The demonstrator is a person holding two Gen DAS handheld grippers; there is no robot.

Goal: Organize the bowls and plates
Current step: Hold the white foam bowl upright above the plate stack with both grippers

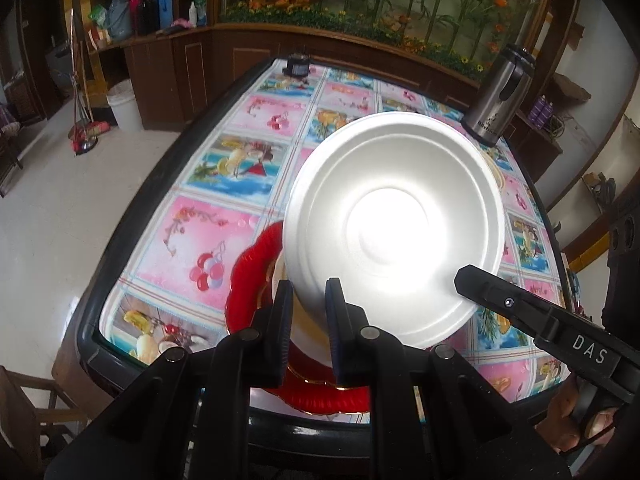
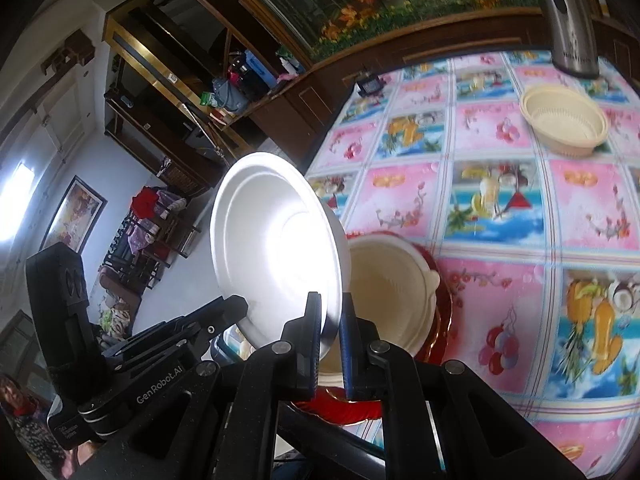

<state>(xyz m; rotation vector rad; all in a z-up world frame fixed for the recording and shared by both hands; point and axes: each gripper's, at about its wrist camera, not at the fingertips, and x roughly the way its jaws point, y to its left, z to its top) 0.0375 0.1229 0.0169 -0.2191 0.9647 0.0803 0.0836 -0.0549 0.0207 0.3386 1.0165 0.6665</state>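
1. Both tongs gripped one dish. From the left wrist camera, the left gripper (image 1: 307, 312) was clenched on the rim of a white round foam bowl (image 1: 394, 228), tilted with its underside toward the lens, held above a red scalloped plate (image 1: 248, 276) near the table's front edge. The right gripper (image 1: 468, 276) reached in from the right, touching the bowl's far rim.
2. Also in that view, a glossy tablecloth of pink and blue picture squares (image 1: 224, 216) covered a dark-rimmed table (image 1: 90, 320). A steel thermos jug (image 1: 496, 100) stood at the far right. Beyond were brown wooden cabinets, a flower mural, a white bin (image 1: 125, 104) and a pale tiled floor.
3. From the right wrist camera, the right gripper (image 2: 330, 340) pinched the bowl's (image 2: 276, 256) edge; a cream plastic bowl (image 2: 388, 292) sat on the red plate (image 2: 442, 316) just beside it, and a cream ribbed basket (image 2: 564, 124) lay well apart near the jug (image 2: 568, 20).
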